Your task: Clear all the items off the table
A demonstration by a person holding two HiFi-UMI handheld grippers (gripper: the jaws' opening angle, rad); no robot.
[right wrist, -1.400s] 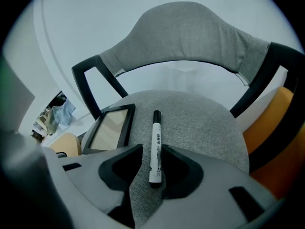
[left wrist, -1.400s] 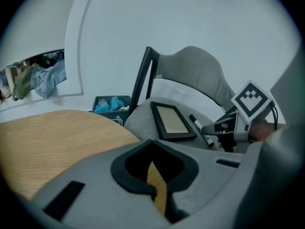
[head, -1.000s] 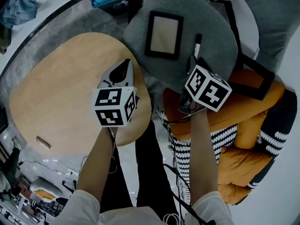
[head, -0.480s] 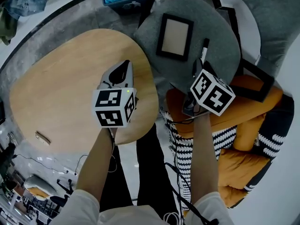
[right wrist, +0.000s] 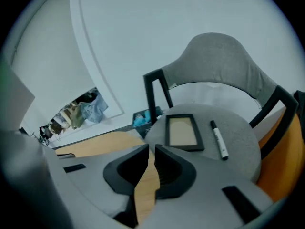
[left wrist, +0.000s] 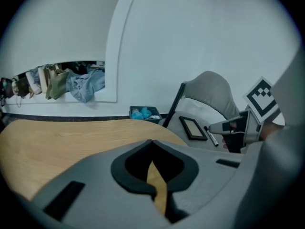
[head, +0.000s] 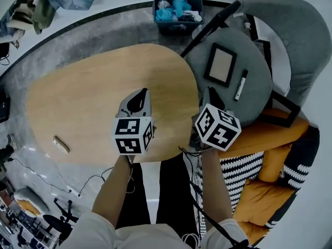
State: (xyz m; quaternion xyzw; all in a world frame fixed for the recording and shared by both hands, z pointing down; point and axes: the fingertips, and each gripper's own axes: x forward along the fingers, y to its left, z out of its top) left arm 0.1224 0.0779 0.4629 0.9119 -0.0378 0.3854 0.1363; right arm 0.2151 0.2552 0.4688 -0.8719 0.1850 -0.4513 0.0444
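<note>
In the head view, a small wooden piece (head: 60, 144) was seen lying alone on the wooden surface (head: 93, 87) near its 8 o'clock edge. It lay well apart from both grippers, at about 8 o'clock from the left gripper (left wrist: 151, 142). That gripper was held over the middle of the surface with its tips closed together and nothing between them. The right gripper (right wrist: 151, 150) was held at the surface's 3 o'clock edge. Its jaws had just been closing and were left nearly together, with a narrow slit between them and nothing held. A picture frame (head: 220, 65) and a marker (head: 241, 85) were seen lying side by side on the grey chair seat (head: 259, 71). The frame lay at about 1 o'clock from the right gripper and the marker at about 2 o'clock, neither touched by it.
</note>
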